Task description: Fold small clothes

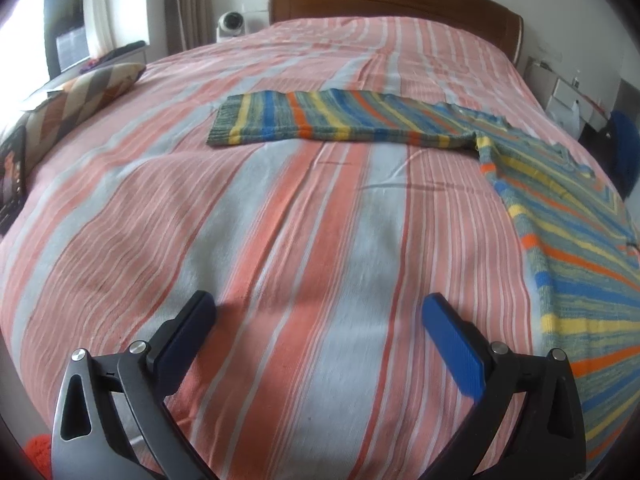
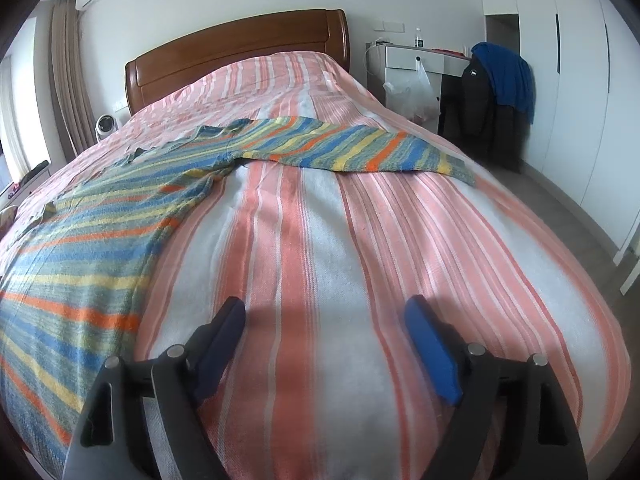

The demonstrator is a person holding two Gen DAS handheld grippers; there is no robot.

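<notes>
The multicoloured striped knitted sweater (image 1: 560, 216) lies spread flat on the pink-and-white striped bed (image 1: 280, 240), sleeves stretched sideways, likely laid out for folding, while the left gripper (image 1: 320, 320) and right gripper (image 2: 326, 320) hover beside it, both wide and empty.

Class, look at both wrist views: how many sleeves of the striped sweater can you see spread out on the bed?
2. One sleeve stretches across the bedspread in the left wrist view; the other sleeve reaches toward the bed's right edge in the right wrist view.
</notes>
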